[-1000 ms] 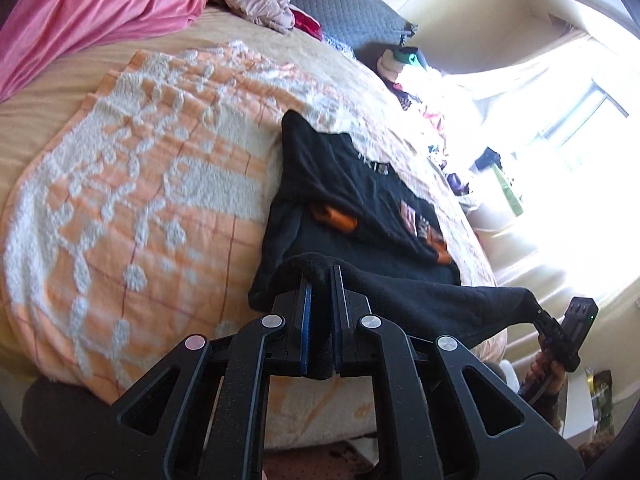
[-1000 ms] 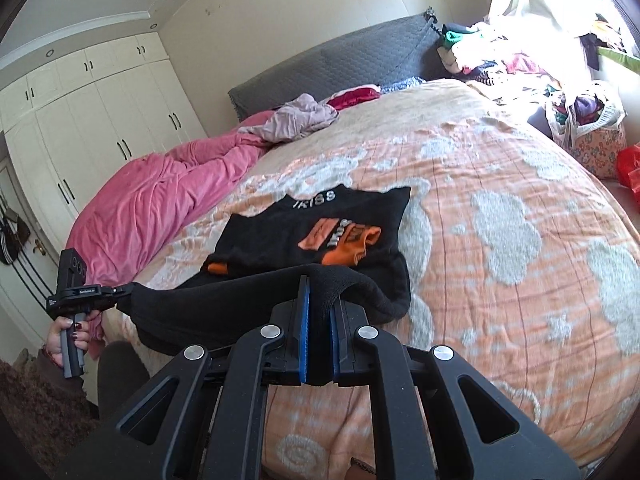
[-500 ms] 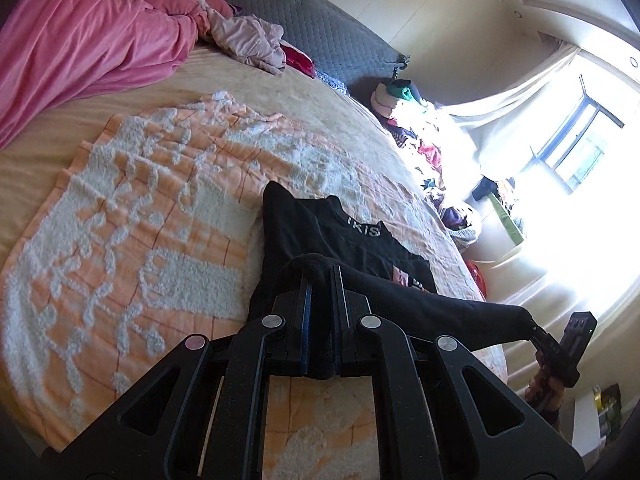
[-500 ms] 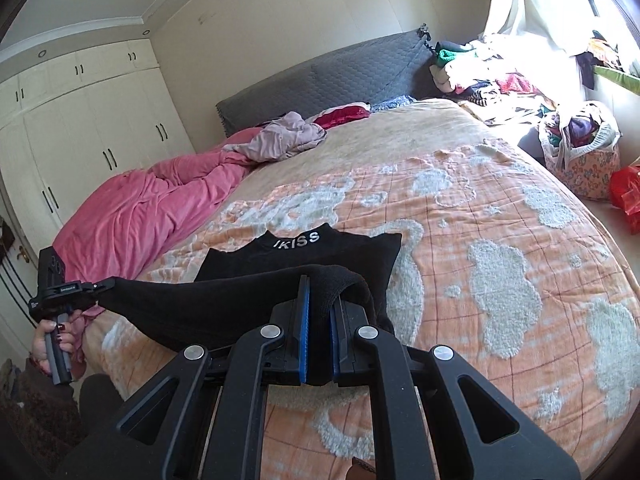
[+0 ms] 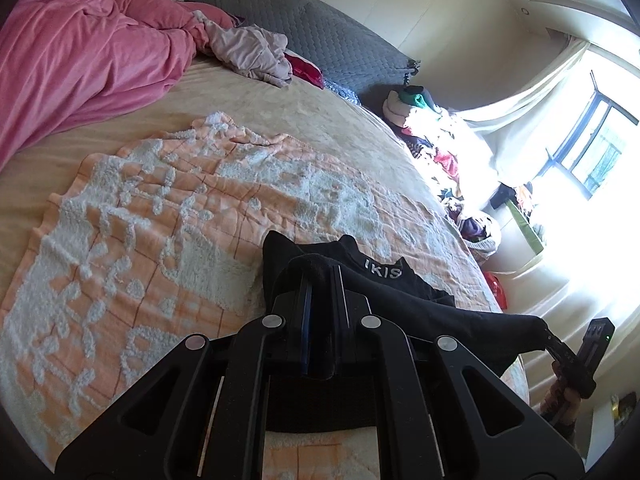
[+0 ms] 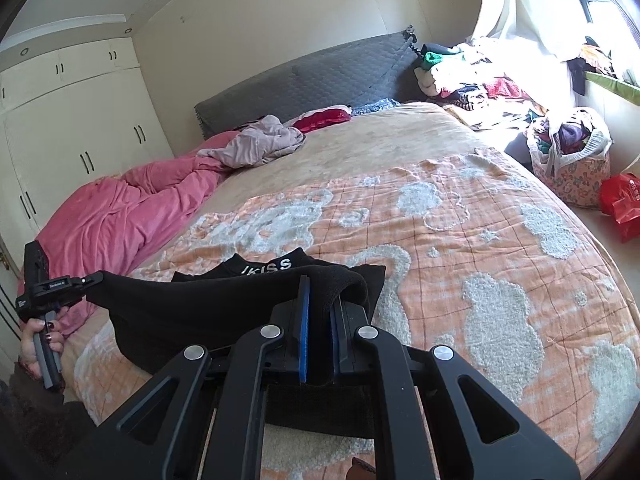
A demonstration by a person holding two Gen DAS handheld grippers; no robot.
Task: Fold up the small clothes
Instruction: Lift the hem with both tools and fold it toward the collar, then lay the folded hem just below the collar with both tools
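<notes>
The left claw (image 5: 322, 300) was clamped on one corner of the black garment (image 5: 404, 304), its blue-lined jaws pinched together with cloth bunched over their tips. The right claw (image 6: 318, 312) was clamped the same way on the opposite corner, a fold of black fabric draped over its jaws. Between the two, the held edge ran taut and lifted off the bed, as the right wrist view showed with the left claw at the far end of the stretched hem. A hand (image 6: 38, 340) gripped that claw's handle at the bedside.

Beyond the lifted edge, the rest of the garment lay flat on the orange and white blanket (image 6: 480, 248), collar end away from the person, the white lettering at the neck (image 6: 267, 266) showing just past the raised hem. The held edge hung close above that collar.

To my eye this was the middle of the fold that carries the bottom hem over to the neckline. The next move would call for both claws to lower together, keep the edge straight so the corners land square on the shoulders, and only then let go.

Farther off, a pink duvet (image 5: 80, 52) was heaped near the grey headboard (image 6: 312, 76), with loose clothes (image 6: 472, 80) piled by the window.
</notes>
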